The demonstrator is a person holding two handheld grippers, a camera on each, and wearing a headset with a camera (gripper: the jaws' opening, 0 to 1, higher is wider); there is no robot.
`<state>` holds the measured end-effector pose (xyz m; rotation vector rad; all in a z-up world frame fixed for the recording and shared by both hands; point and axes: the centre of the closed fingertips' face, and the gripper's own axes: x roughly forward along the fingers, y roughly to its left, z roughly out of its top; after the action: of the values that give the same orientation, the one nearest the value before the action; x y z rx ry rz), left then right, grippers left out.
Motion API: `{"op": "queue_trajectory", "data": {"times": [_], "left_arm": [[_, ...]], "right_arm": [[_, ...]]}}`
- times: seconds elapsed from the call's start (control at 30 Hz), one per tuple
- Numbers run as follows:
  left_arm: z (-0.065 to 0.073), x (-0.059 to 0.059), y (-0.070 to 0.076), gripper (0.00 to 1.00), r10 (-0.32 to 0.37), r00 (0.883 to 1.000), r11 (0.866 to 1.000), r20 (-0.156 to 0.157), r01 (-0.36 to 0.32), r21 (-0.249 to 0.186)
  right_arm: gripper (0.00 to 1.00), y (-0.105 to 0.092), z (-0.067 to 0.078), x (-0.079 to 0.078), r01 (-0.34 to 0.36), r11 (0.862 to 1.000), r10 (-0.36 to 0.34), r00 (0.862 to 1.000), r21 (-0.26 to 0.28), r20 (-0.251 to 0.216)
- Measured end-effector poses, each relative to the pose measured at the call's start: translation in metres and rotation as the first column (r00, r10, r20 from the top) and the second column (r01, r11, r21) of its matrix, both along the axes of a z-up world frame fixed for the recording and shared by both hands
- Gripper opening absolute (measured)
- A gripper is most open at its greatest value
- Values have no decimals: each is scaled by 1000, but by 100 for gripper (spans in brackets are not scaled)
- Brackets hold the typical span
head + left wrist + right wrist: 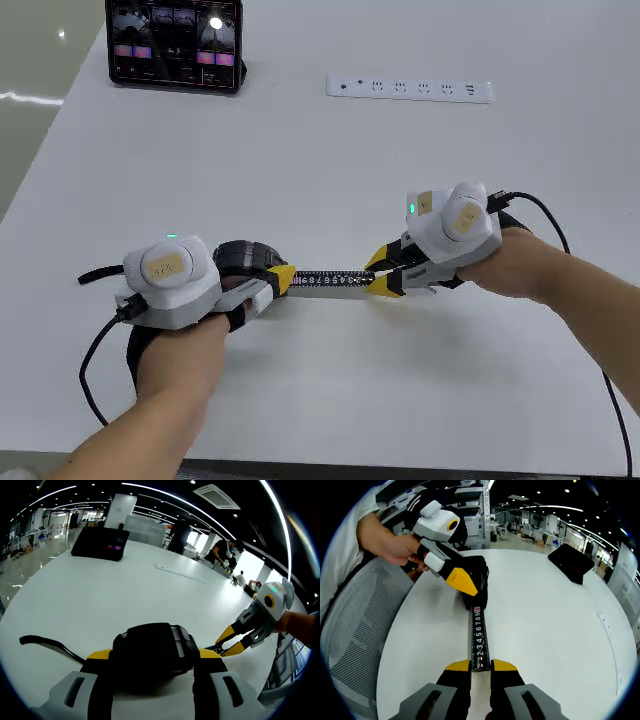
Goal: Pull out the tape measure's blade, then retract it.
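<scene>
Tape measure (pixel 245 258) sits near the front edge of a white table (pixel 400 170), its black, rounded case (pixel 152 652) clamped between the yellow-tipped jaws of the left gripper (pixel 280 280), which are closed on its two sides. A short length of blade (pixel 479 640) runs out flat along the tabletop to the right gripper (pixel 480 666), whose jaws are pinched together on the blade's end. The right gripper view alone shows the blade's face: black with white numerals from 1 to 9 and a red mark where it meets the case. The left gripper view alone shows the case close up, with a ribbed panel on top and a thin black strap (pixel 47 642) trailing off to the left across the table. The head view gives the whole layout: both hands well apart, the blade stretched straight between them, and black cables hanging off the table edge from each gripper. Farther back on the table lie a white power strip (pixel 410 88) and a dark tablet (pixel 175 42) propped up with its screen lit. Beyond the table, the gripper views show a grey mesh chair (pixel 355 645) at the person's side and a large open hall with long ceiling light strips, a ceiling vent and a few people standing far off.
</scene>
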<state>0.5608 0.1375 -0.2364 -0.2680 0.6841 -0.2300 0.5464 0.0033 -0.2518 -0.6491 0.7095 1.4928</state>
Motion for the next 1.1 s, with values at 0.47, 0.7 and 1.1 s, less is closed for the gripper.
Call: {"op": "queue_trajectory", "data": {"times": [0.47,0.7,1.1], "left_arm": [[0,1,0,59,4,1000,1000,2,-4,-9],[0,0,0,59,3,1000,1000,1,-3,-13],[0,1,0,59,4,1000,1000,4,-4,-20]], "right_arm": [[10,21,-4,-1,-8,1000,8,1000,26,-12],[10,30,-4,-1,-8,999,9,1000,41,-17],[11,47,-4,-1,-10,998,11,1000,65,-25]]}}
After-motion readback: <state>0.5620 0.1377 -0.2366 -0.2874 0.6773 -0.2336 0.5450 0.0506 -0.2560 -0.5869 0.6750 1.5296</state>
